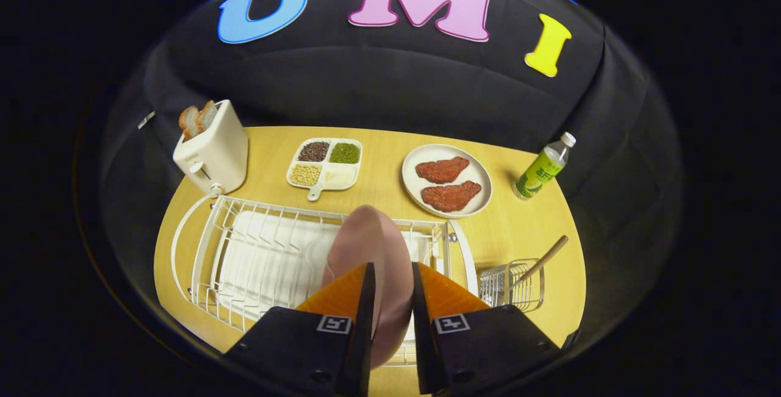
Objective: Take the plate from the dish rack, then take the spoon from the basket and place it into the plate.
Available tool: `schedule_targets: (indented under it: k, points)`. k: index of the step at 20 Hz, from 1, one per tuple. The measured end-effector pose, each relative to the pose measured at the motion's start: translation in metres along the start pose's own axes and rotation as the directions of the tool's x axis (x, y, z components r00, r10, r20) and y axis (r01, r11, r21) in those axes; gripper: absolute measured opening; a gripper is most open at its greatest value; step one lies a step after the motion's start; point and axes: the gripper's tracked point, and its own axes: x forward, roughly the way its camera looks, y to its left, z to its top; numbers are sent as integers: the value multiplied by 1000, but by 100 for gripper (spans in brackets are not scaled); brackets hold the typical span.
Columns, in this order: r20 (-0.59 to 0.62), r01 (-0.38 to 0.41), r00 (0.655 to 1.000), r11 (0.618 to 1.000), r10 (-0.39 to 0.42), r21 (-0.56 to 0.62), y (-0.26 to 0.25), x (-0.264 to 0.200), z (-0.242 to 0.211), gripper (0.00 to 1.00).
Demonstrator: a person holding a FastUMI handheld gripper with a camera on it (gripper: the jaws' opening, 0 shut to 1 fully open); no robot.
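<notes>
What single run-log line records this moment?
stage: taking plate | gripper: shut on pink plate, on edge in dish rack | spoon: in basket, untouched

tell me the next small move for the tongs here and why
Probably lift straight up. The tongs appear shut on the pink plate, which stands on edge between the fingers, over the white dish rack. Raising it first should clear the rack's wires before carrying it to bare table. The spoon waits in the wire basket beside the rack.
</notes>
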Motion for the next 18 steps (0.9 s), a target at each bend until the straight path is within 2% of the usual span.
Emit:
schedule_targets:
  k: [3, 6, 14, 18]
  points:
    - [-19, 52, 998, 998, -52, 22, -2, 2, -1, 25]
    - [-7, 78, 997, 997, -78, 3, -1, -2, 2, 24]
    - [30, 137, 990, 990, -138, 43, -19, -21, 23, 22]
    - [37, 82, 996, 991, -86, 104, -28, -33, 25, 22]
